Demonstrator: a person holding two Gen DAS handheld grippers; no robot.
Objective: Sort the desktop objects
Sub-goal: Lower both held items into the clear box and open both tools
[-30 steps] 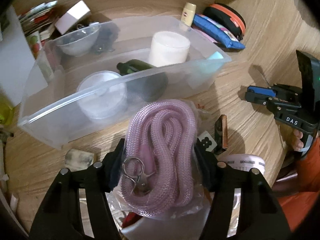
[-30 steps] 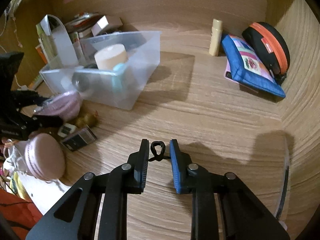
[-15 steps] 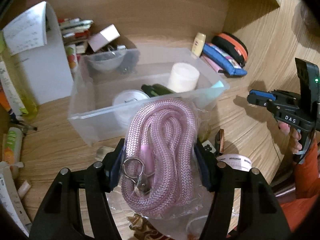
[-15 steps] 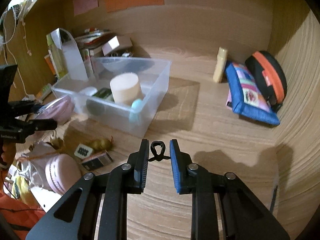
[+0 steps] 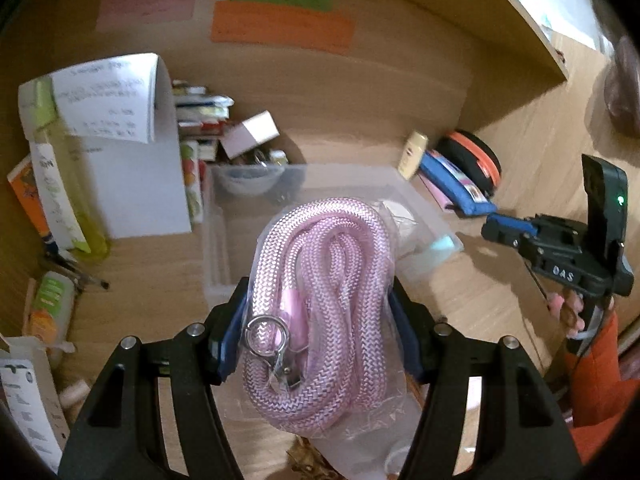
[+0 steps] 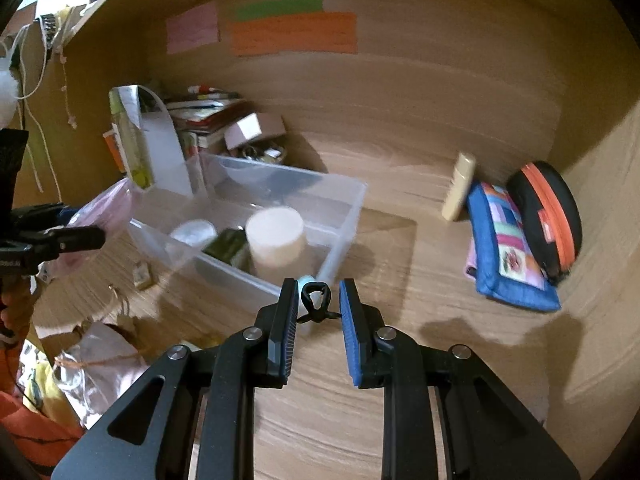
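Both grippers are held above a wooden desk (image 6: 460, 340) with a fine grain. Left gripper (image 5: 320, 340) is clamped on a coiled pink rope (image 5: 320, 300), its blue pads pressing on the two sides. This rope is thick and braided, with a woven zigzag pattern, and it is wrapped in a thin, wrinkled clear plastic bag (image 5: 360, 432). A shiny metal ring and clasp (image 5: 272, 344) hang at one end of it. The rope is in the air, in front of a clear plastic box (image 5: 224, 248) that stands on the desk.

Right gripper (image 6: 319, 322) has its two ribbed pads close together, at their narrowest; between them only its own small black loop can be seen, and nothing is held. In its view the box (image 6: 344, 216) has thin smooth walls. Inside stand a white cylinder (image 6: 276, 240), a flat round white lid (image 6: 192, 232) and a dark green object (image 6: 228, 246). Far right, against the wall, lie a blue cloth pouch (image 6: 508, 248) with coloured squares and a round black case (image 6: 544, 212) with an orange zip. Beside them leans a small cream tube (image 6: 458, 188).
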